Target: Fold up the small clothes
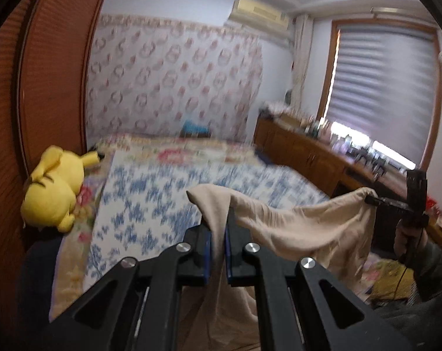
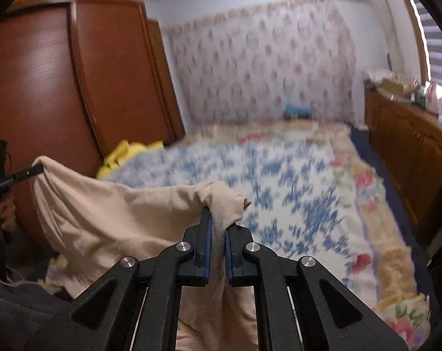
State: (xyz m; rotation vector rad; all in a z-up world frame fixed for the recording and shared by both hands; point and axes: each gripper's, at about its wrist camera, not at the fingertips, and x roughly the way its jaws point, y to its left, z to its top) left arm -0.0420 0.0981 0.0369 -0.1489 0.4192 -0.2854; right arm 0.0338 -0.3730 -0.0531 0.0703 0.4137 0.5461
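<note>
A beige garment [image 1: 294, 222] hangs in the air above the bed, stretched between both grippers. My left gripper [image 1: 219, 219] is shut on one corner of it, and the cloth bunches over the fingertips. My right gripper [image 2: 218, 219] is shut on the other corner of the beige garment [image 2: 109, 213]. In the left wrist view the right gripper [image 1: 370, 199] shows at the far right, held by a hand, pinching the cloth's edge. In the right wrist view the left gripper [image 2: 38, 169] shows at the far left, doing the same. The garment's lower part droops below both views.
The bed carries a blue-and-white floral sheet [image 1: 150, 204] over a flowered blanket [image 2: 364, 181]. A yellow plush toy [image 1: 51, 193] lies at the bed's left edge against a brown wardrobe [image 2: 45, 82]. A wooden dresser [image 1: 308, 152] with small items lines the right wall under the window.
</note>
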